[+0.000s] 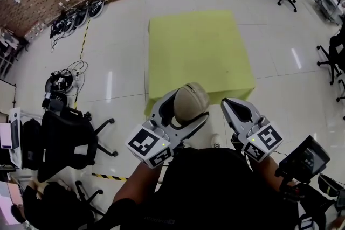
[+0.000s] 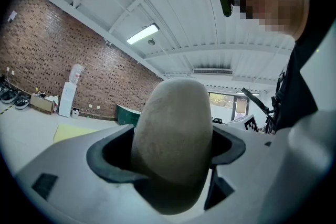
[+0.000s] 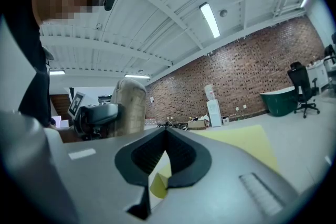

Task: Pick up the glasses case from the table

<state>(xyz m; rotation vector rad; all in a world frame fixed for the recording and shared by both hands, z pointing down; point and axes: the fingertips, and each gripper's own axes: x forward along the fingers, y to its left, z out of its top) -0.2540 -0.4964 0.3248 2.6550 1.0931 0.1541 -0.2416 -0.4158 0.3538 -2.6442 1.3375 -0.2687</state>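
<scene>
since the left gripper clamps the glasses case off the table, pickup seems done; the right gripper has its jaws together, empty.

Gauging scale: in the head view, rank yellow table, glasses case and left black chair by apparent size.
1. yellow table
2. black chair
3. glasses case, in the left claw, close to camera, so inflated

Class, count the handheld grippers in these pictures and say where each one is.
2. The left gripper, low and left of centre in the head view, is shut on the beige glasses case. The right gripper sits to its right, jaws together, empty.
</scene>
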